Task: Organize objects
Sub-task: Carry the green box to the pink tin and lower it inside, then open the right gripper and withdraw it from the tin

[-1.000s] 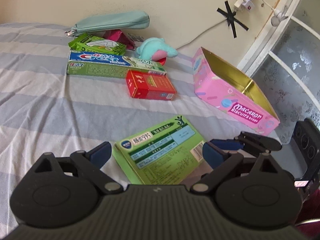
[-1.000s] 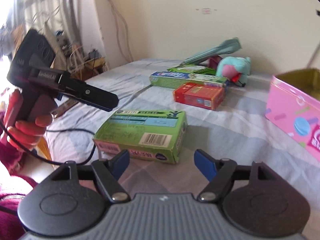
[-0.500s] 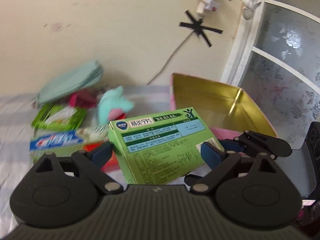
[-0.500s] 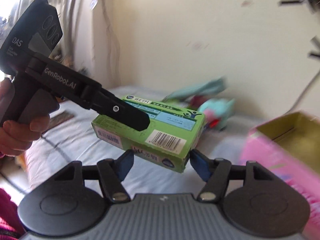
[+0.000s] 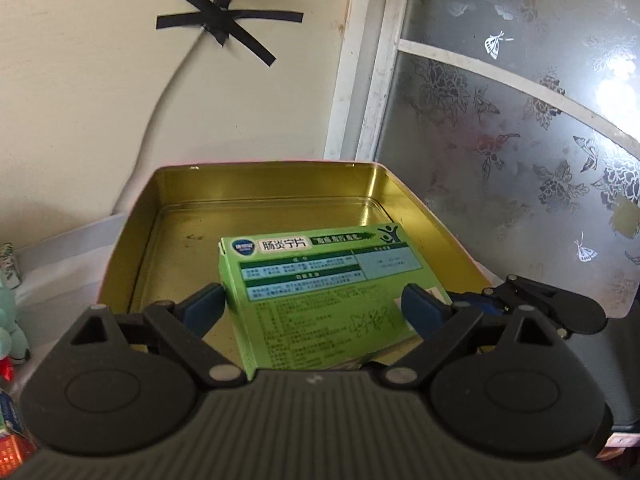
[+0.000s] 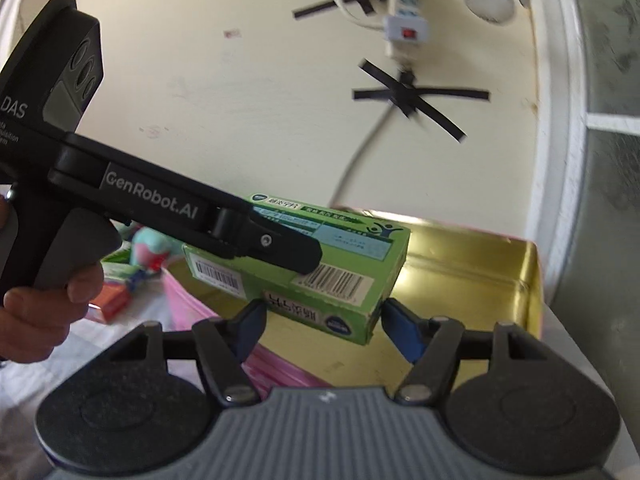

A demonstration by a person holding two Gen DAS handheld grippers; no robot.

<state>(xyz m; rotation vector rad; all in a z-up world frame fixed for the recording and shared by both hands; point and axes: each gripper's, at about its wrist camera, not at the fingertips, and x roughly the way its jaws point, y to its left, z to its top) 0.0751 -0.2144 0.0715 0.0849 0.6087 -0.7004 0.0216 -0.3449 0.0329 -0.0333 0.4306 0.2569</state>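
A green medicine box (image 5: pixel 320 284) is held between both grippers, tilted, above the open pink biscuit tin with a gold inside (image 5: pixel 180 232). My left gripper (image 5: pixel 316 308) is shut on the box's two long sides. My right gripper (image 6: pixel 324 322) is shut on the box (image 6: pixel 332 264) at its short end, over the tin (image 6: pixel 472 272). The left gripper's body and finger cross the right wrist view above the box.
A teal plush toy (image 6: pixel 150 246) and a red box (image 6: pixel 114 300) lie on the striped bed sheet left of the tin. A wall with a taped cable (image 5: pixel 218 26) and a frosted window (image 5: pixel 520 140) stand close behind the tin.
Both grippers have lifted the green box off the bed sheet and carried it right, from in front of the tin to above the tin's open inside.
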